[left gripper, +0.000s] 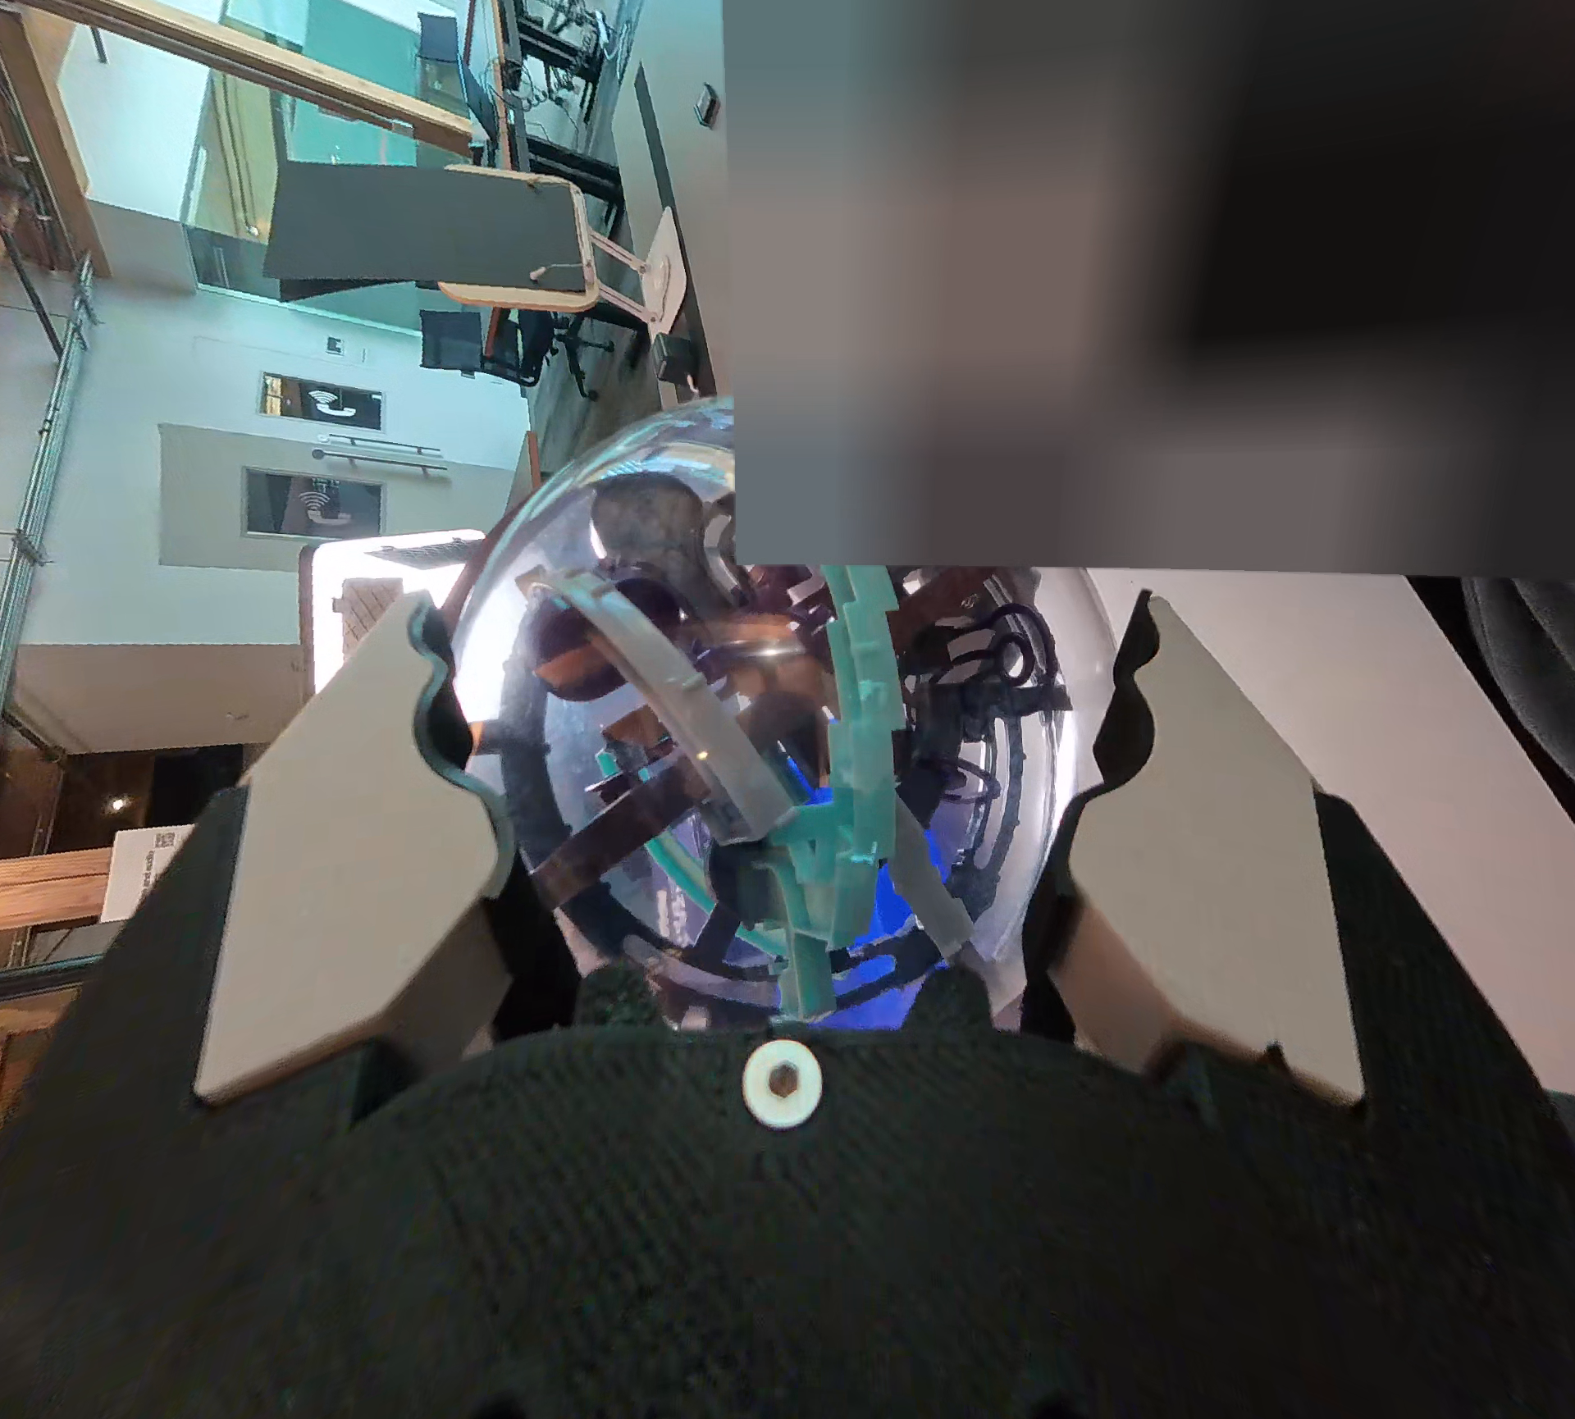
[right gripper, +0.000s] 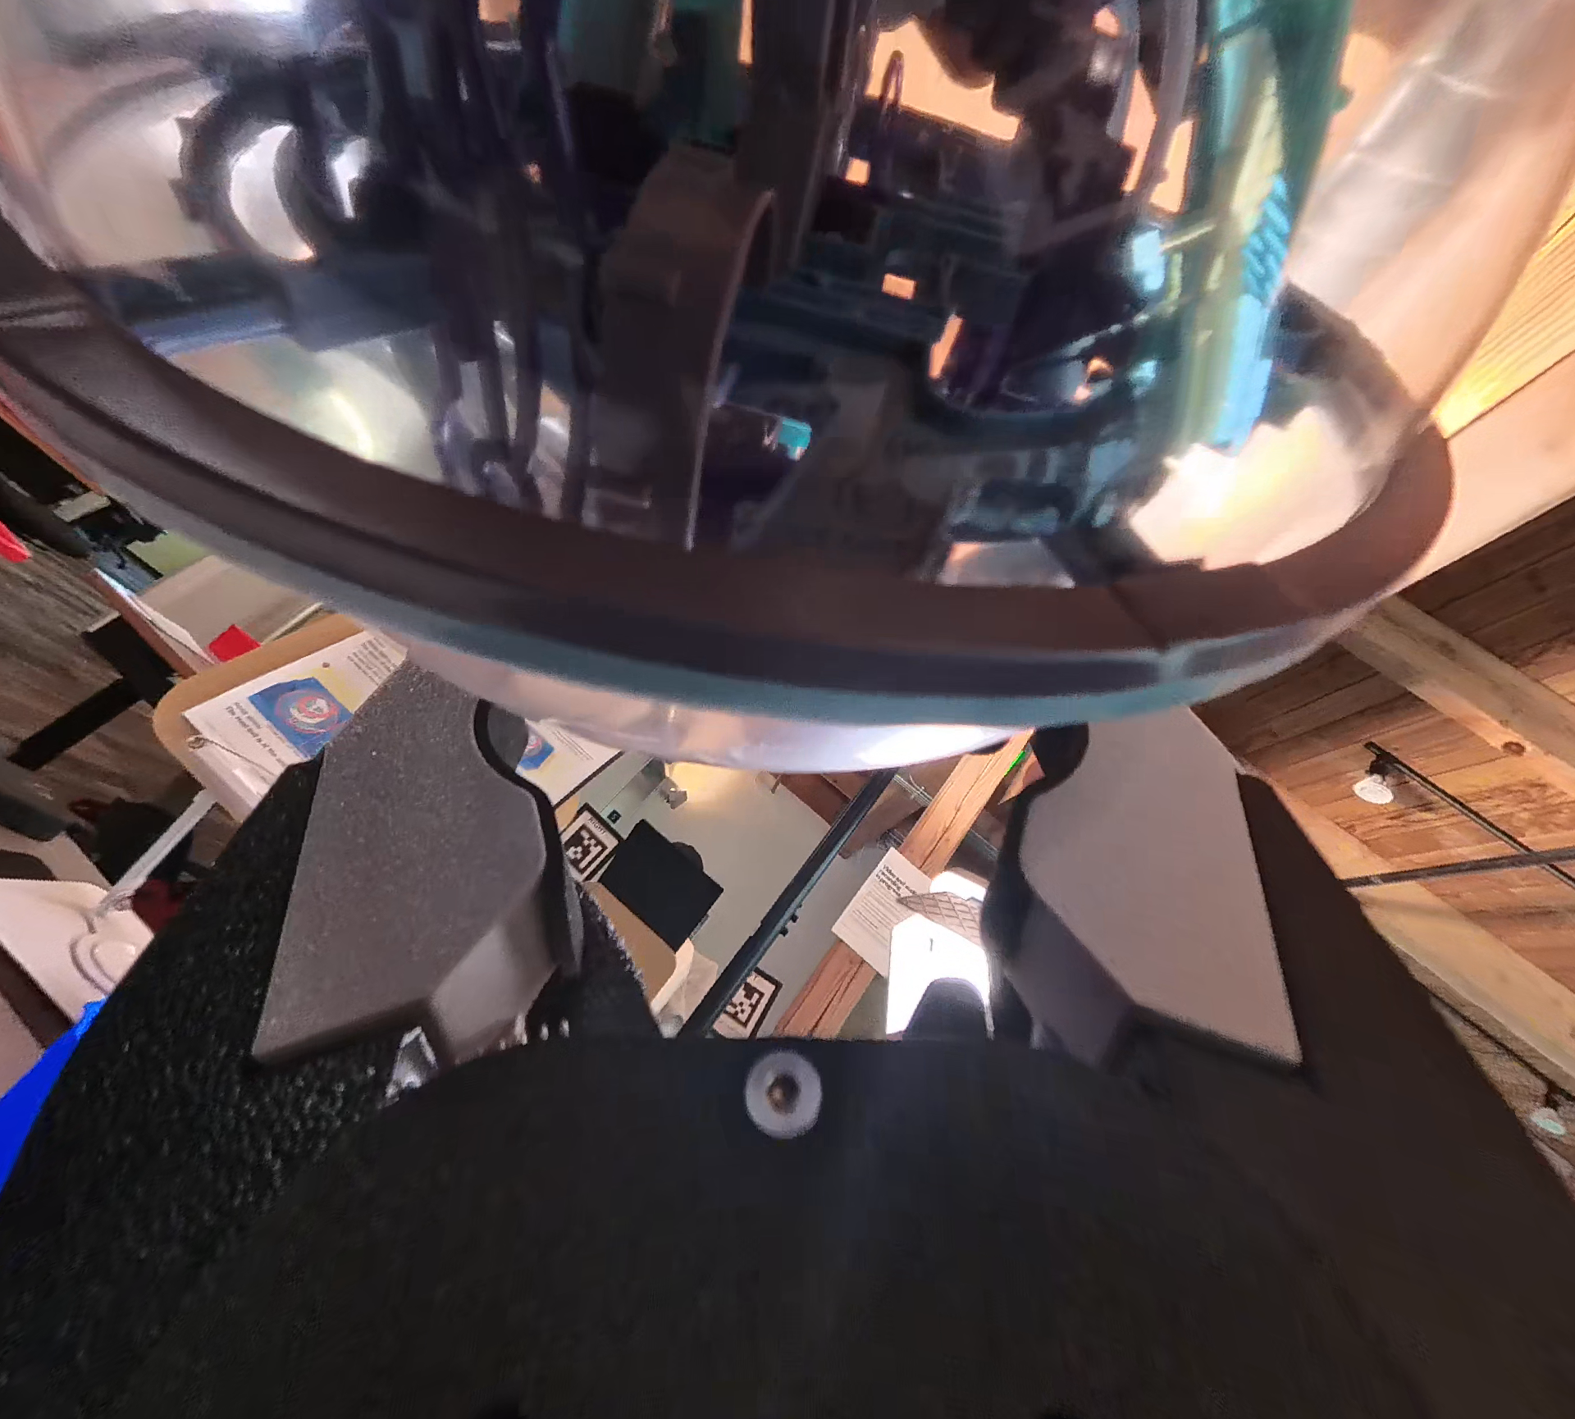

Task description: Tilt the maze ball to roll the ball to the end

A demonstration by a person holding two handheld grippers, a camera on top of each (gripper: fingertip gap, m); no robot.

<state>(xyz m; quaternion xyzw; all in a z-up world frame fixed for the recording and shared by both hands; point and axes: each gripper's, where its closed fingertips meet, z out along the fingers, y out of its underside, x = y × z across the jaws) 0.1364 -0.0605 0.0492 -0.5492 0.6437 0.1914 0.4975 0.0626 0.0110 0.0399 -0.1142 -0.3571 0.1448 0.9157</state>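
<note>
Clear plastic maze ball (left gripper: 767,739), teal and grey tracks inside, held aloft, tilted. Left gripper (left gripper: 784,705) clamps its sides. Right gripper (right gripper: 767,760): jaws spread, tips touching the sphere's underside. Small rolling ball not discernible; progress cannot be judged.

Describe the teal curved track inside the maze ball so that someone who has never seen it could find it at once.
Start at the clear plastic maze ball, held between the left gripper's grey fingers in the left wrist view. Look inside it, right of centre: the teal notched curved track arcs from top to bottom. Its teal colour and toothed edge set it apart from the smooth grey arc and the brown pieces beside it.
</note>
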